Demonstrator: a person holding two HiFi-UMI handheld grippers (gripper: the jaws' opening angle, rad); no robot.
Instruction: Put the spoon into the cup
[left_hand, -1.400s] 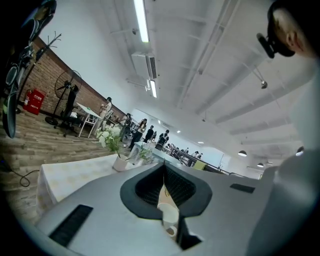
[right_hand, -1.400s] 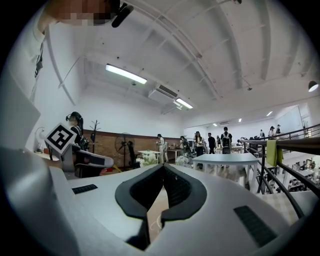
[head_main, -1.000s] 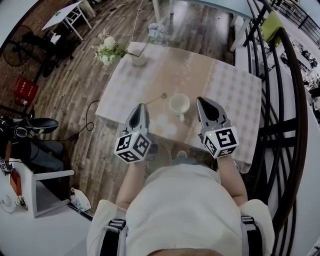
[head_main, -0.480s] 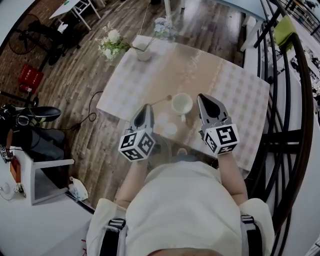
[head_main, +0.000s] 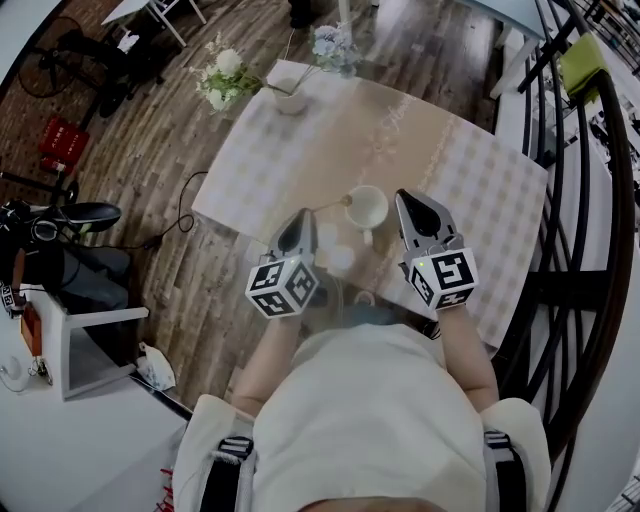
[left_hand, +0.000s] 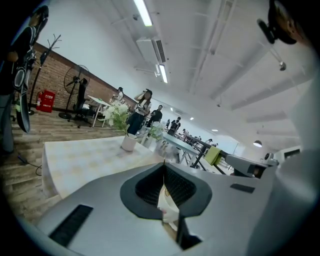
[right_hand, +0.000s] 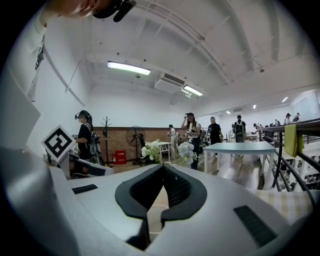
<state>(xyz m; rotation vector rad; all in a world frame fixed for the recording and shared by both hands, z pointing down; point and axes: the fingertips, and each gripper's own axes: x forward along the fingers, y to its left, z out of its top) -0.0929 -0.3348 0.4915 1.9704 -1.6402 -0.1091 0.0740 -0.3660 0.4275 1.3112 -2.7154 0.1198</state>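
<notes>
A white cup (head_main: 366, 208) stands near the front middle of the checked table (head_main: 470, 170). My left gripper (head_main: 305, 214) is shut on the handle of a thin metal spoon (head_main: 332, 204), which reaches right until its bowl is at the cup's left rim. In the left gripper view the jaws (left_hand: 163, 162) meet at the tips with a thin sliver between them, and the cup (left_hand: 168, 206) shows below. Just right of the cup my right gripper (head_main: 402, 197) is shut with nothing in it. Its jaws (right_hand: 163, 166) touch, and the cup (right_hand: 153, 209) shows pale through the gap beneath.
A white vase (head_main: 288, 97) with flowers (head_main: 222, 78) stands at the table's far left corner; it also shows in the left gripper view (left_hand: 128, 142). A dark metal railing (head_main: 590, 230) runs along the right. The table's left edge drops to wooden floor with a cable (head_main: 185, 215).
My left gripper has moved right toward the cup, carrying the spoon with it; the spoon's bowl now reaches the cup's rim. The right gripper has stayed beside the cup.
</notes>
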